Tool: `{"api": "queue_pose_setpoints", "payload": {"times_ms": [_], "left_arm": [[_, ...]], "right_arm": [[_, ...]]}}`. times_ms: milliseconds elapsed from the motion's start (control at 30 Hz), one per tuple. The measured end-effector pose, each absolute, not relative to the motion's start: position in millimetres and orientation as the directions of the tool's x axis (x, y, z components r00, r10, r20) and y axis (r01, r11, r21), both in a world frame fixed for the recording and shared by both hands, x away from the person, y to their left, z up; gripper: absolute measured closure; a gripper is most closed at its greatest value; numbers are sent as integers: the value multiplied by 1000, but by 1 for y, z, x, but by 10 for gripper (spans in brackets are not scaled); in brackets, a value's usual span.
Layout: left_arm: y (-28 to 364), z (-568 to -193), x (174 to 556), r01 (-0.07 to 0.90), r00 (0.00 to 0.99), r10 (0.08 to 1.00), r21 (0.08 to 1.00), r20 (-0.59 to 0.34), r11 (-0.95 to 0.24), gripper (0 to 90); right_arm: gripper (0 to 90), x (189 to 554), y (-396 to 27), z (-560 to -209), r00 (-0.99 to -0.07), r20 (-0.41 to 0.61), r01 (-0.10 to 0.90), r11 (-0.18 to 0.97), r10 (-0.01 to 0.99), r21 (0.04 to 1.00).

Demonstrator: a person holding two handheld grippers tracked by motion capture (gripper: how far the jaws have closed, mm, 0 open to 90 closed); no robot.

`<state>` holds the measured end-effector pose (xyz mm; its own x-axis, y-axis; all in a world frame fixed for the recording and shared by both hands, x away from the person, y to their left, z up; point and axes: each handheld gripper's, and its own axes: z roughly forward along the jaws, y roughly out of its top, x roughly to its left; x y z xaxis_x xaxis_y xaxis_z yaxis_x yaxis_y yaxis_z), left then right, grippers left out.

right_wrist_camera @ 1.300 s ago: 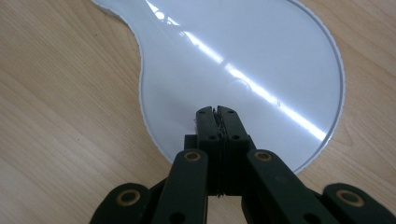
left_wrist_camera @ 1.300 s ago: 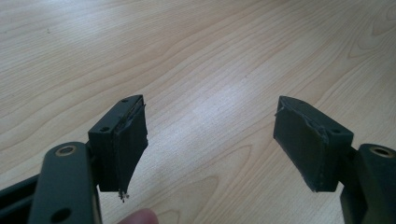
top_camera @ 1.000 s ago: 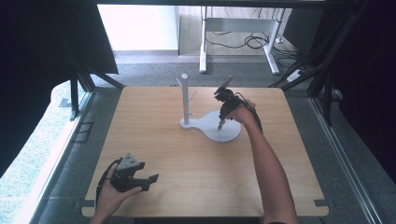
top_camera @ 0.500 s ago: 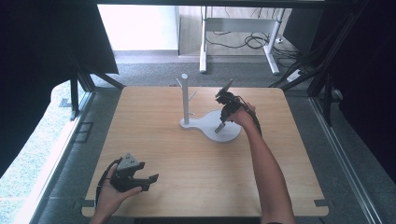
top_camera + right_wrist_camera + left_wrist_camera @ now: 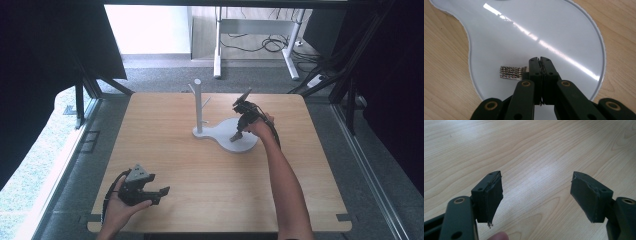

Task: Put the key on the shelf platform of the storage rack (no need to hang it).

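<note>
Right gripper [image 5: 539,60], seen in its own view: the two black jaws are pressed together, and a short bundle of twisted metal strands [image 5: 510,72], probably a fine chain or bracelet, sticks out sideways at 9 o'clock from the tips. The jaws appear to pinch one end of it; the contact itself is hidden behind them. The bundle hangs or lies just over the glossy white tray [image 5: 564,30], near its lower-left rim. In the high view this gripper [image 5: 236,136] points down at the round lobe of the tray [image 5: 245,146], at 4 o'clock from the white branched post [image 5: 198,102] standing on the tray's narrow end.

Left gripper [image 5: 536,195]: jaws spread wide, nothing between them, bare wooden table [image 5: 529,150] beneath. In the high view it [image 5: 161,195] rests in the hand at the near-left part of the table [image 5: 165,115], well apart from the tray.

Risks, as judged. The hold is at the very end of the strands, so a slight loosening may drop them. On release the smooth tray may let them slide past the nearby rim onto the wood. Strands may also snag in the pad edges and lift again with the gripper.
</note>
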<state>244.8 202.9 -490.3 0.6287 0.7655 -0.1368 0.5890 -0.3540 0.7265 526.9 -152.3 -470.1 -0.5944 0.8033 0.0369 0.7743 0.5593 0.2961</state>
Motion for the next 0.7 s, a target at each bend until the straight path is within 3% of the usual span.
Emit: {"api": "queue_pose_setpoints", "payload": {"times_ms": [267, 400, 700], "left_arm": [[204, -490, 245, 590, 628, 766, 726, -138, -353, 261], [203, -491, 245, 590, 629, 765, 725, -138, -354, 261], [201, -492, 245, 591, 632, 763, 721, -136, -361, 261]], "right_arm": [[823, 526, -154, -471, -590, 29, 771, 552, 807, 318], [704, 524, -157, -465, -587, 39, 768, 541, 809, 342], [591, 514, -164, -455, -603, 55, 751, 542, 796, 378]]}}
